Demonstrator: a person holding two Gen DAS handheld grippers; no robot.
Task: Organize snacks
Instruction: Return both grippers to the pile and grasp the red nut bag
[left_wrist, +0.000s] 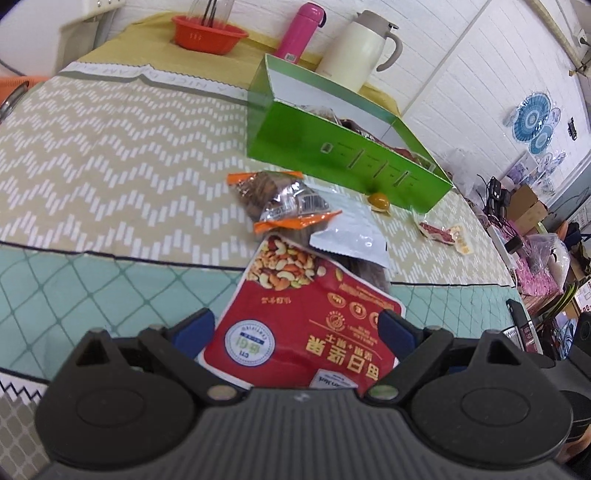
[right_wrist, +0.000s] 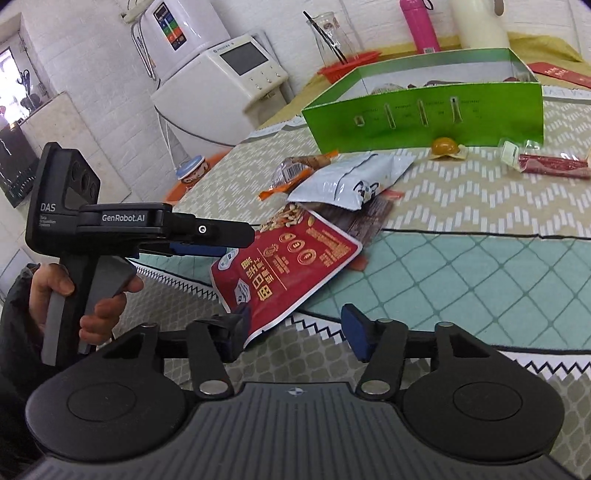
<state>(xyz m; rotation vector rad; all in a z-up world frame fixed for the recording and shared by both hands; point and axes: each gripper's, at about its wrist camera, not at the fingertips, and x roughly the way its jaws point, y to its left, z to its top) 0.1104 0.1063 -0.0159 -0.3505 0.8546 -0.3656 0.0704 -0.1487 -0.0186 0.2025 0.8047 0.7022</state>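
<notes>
my left gripper (left_wrist: 297, 325) has its blue pads spread wide with the red nut pouch (left_wrist: 306, 314) lying between them; from the right wrist view the left gripper (right_wrist: 236, 245) reaches over the pouch's near-left corner, and i cannot tell whether the pads actually touch the foil. my right gripper (right_wrist: 295, 332) is released and holds nothing, its left pad just at the pouch's lower edge (right_wrist: 284, 273).

the green box (left_wrist: 343, 151) is the biggest thing on the table, open-topped, with wrapped snacks inside, standing well beyond the pouch. the pouch itself is glossy red with a photo of mixed nuts and gold lettering, lying flat and overlapping a brown packet underneath. a silver-white pouch (right_wrist: 351, 181) rests across its far end, and an orange-ended wrapped snack (left_wrist: 280, 201) sits just behind that. a red sausage stick (right_wrist: 550, 164) lies off to the right, and a small yellow wrapped sweet (left_wrist: 378, 201) sits touching the box's front wall.

the tablecloth (left_wrist: 110, 147) is beige zigzag with a teal diamond band nearer me. at the far end stand a cream jug (left_wrist: 362, 51), a pink flask (left_wrist: 301, 29) and an orange basin (left_wrist: 208, 35). white brick walls surround it, and a white appliance (right_wrist: 221, 81) stands left.
</notes>
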